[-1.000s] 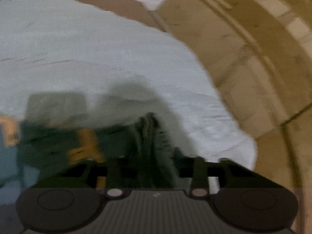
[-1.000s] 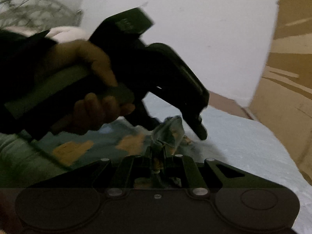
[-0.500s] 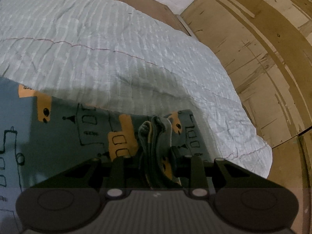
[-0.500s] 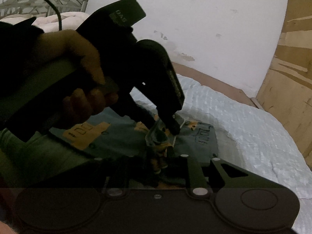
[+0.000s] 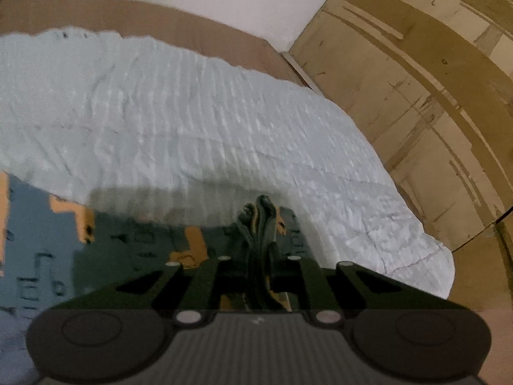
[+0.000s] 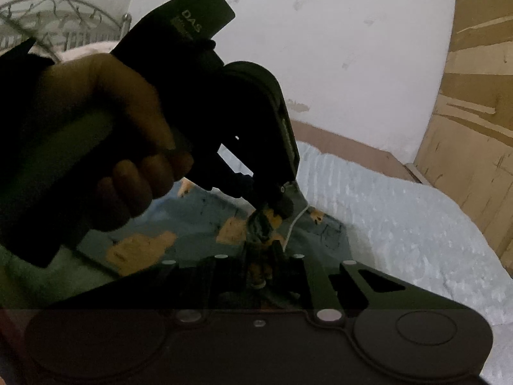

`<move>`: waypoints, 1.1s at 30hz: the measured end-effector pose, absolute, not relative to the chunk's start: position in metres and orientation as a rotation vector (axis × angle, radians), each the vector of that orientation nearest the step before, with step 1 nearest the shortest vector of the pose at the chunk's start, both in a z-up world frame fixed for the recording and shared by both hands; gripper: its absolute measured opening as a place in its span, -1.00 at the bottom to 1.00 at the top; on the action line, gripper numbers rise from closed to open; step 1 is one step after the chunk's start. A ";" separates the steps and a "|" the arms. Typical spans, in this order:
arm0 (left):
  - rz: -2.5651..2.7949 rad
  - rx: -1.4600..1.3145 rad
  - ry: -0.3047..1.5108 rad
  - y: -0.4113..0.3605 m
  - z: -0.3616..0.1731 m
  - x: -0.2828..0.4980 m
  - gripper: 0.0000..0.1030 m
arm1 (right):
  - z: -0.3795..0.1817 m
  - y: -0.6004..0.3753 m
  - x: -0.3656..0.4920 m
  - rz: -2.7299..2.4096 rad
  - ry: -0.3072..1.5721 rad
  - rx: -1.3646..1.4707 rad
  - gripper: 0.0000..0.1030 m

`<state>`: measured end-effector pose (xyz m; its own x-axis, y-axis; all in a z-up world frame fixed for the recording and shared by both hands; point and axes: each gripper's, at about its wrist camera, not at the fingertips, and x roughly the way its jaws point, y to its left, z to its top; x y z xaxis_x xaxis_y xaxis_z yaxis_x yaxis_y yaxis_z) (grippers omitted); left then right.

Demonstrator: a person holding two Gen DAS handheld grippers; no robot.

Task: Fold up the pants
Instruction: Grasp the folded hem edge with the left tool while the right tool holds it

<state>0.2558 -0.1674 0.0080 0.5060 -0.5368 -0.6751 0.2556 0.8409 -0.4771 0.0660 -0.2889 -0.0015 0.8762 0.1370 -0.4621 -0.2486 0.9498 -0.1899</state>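
The pants [image 5: 134,240] are blue-grey with orange patches and black line drawings, and lie on a pale blue quilted bed cover [image 5: 198,122]. My left gripper [image 5: 258,250] is shut on a bunched fold of the pants, which sticks up between its fingers. In the right wrist view my right gripper [image 6: 263,256] is shut on a bunched fold of the pants [image 6: 192,224] too. The left gripper [image 6: 279,203], held by a hand [image 6: 112,134], pinches the cloth just beyond my right gripper's tips.
A brown bed frame edge [image 5: 192,32] and a white wall [image 6: 352,48] lie behind the cover. Wooden panels [image 5: 433,96] stand to the right. A metal headboard [image 6: 64,22] shows at the far left of the right wrist view.
Both grippers kept their hold on the pants and lifted the pinched cloth. The left wrist view tilted up, showing more wall and bed frame. The left gripper rose in the right wrist view.
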 end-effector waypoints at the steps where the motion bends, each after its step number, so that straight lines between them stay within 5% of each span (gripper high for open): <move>1: -0.483 -0.326 0.917 -0.165 0.013 0.254 -0.78 | 0.003 -0.288 0.065 0.213 0.455 -0.235 -0.73; 11: -0.369 -0.278 0.895 -0.097 0.045 0.228 -0.78 | 0.031 -0.253 0.054 0.391 0.423 -0.129 -0.73; 33: -0.230 -0.382 0.976 0.019 -0.020 0.219 -0.77 | 0.003 -0.146 0.069 0.605 0.568 -0.211 -0.72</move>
<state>0.2192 0.0192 -0.0199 0.5436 -0.3577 -0.7593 0.0189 0.9096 -0.4150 0.0686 -0.1461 0.0033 0.6758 0.4777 -0.5614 -0.5903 0.8068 -0.0242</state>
